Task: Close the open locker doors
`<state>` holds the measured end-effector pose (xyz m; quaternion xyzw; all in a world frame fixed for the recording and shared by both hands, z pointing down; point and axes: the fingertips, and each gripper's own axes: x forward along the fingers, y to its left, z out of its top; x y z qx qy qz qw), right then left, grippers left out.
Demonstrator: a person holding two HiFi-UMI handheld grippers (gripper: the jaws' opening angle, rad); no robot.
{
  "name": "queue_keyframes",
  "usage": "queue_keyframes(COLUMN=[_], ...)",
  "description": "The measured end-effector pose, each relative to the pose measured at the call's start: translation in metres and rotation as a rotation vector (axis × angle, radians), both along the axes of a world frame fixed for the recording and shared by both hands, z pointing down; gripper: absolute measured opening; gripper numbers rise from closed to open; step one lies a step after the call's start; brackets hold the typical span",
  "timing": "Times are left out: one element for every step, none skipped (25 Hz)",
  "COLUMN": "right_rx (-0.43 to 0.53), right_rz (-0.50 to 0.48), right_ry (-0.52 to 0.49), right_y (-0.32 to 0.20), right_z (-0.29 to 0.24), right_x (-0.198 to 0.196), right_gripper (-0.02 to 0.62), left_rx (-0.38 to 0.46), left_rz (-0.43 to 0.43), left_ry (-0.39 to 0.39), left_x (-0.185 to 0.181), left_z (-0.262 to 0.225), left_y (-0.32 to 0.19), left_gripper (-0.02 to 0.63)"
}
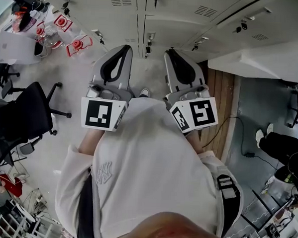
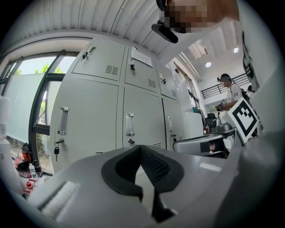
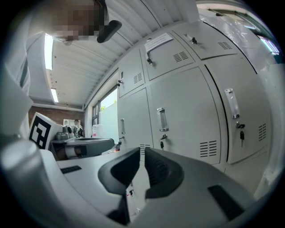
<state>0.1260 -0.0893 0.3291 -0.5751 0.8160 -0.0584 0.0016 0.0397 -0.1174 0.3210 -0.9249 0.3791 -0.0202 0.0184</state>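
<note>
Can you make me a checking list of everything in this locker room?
Surface: pale speckled floor, bare in front of the person.
Job's things: pale grey metal lockers; every door in view looks shut.
Clutter: black wheeled office chair; red-and-white items, too small to identify.
Grippers: left hand-held gripper and right hand-held gripper, jaws together, empty, touching no locker.
Cables: thin black cable lying on the floor at the right.
Surroundings: tall window beside the lockers; another person standing further off.
</note>
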Motion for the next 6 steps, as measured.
queue_keyframes(right_rx=[0.001,0.002,0.003,0.003,0.003,0.003], right_rz=[0.0,0.0,0.0,0.001,0.001,0.001], right_ry=[0.0,-0.001,-0.002,-0.003,-0.004,-0.005], right_y=[-0.001,-0.0017,-0.0022,-0.0026,-0.0029,-0.0033], right_z=[-0.0004,-0.0008,-0.0012,-0.0015,-0.0017,-0.0019], right_x=[0.0004,0.0007,0.001,0.0013,0.0016,0.002], right_gripper=[0.035,0.035,0.035,0.035,0.035,0.035], left_rx=[0.001,0.002,0.003,0.004,0.004,0.004], left_rz=[0.0,0.001,0.002,0.003,0.004,0.004], left_ry=[0.0,0.0,0.001,0.001,0.002,0.002], left_x=[0.0004,0.0007,0.001,0.0013,0.0017,0.0021], left_z=[-0.0007,-0.0014,-0.0021,-0.0028,-0.0033,-0.0038], left_y=[-0.001,-0.0019,-0.0025,-0.0029,-0.0032,-0.0035], left_gripper=[0.002,0.002,0.002,0.002,0.002,0.002])
